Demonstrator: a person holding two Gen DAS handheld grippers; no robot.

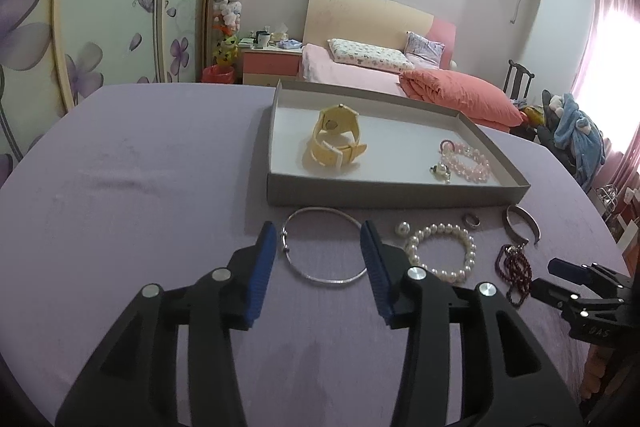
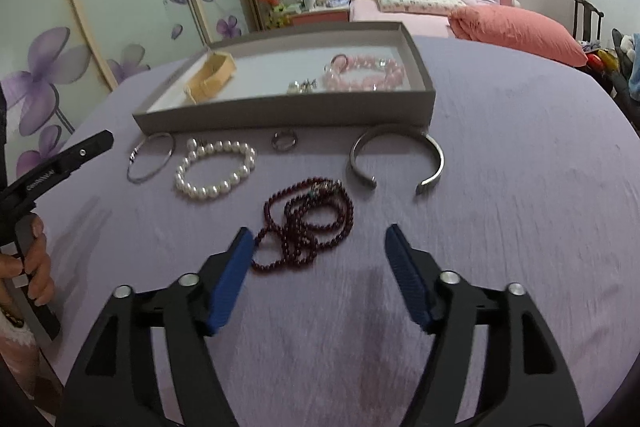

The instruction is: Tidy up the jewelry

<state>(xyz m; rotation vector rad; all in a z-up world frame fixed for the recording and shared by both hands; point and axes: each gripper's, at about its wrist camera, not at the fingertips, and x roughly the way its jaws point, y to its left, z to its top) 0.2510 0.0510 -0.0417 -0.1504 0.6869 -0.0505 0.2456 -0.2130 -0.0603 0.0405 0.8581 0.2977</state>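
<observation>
A grey box tray (image 1: pixel 396 193) holds a yellow watch (image 1: pixel 336 143), a pink bead bracelet (image 1: pixel 468 161) and a small pearl piece (image 1: pixel 440 171). In front of it on the purple cloth lie a thin silver bangle (image 1: pixel 335 282), a pearl bracelet (image 1: pixel 471 251), a ring (image 1: pixel 471 220), a cuff bangle (image 2: pixel 438 153) and a dark red bead necklace (image 2: pixel 308 223). My left gripper (image 1: pixel 318 233) is open, and the thin bangle shows between its fingertips. My right gripper (image 2: pixel 320 231) is open wide just short of the necklace, its left finger (image 2: pixel 236 263) beside the beads.
A loose pearl bead (image 1: pixel 402 228) sits left of the pearl bracelet. A hand (image 2: pixel 38 267) holds the left gripper's handle at the left edge. Beyond the table stand a bed (image 1: pixel 360 71), a bedside cabinet (image 1: pixel 272 63), a wardrobe with flower doors (image 1: pixel 100 27) and a chair (image 1: pixel 518 81).
</observation>
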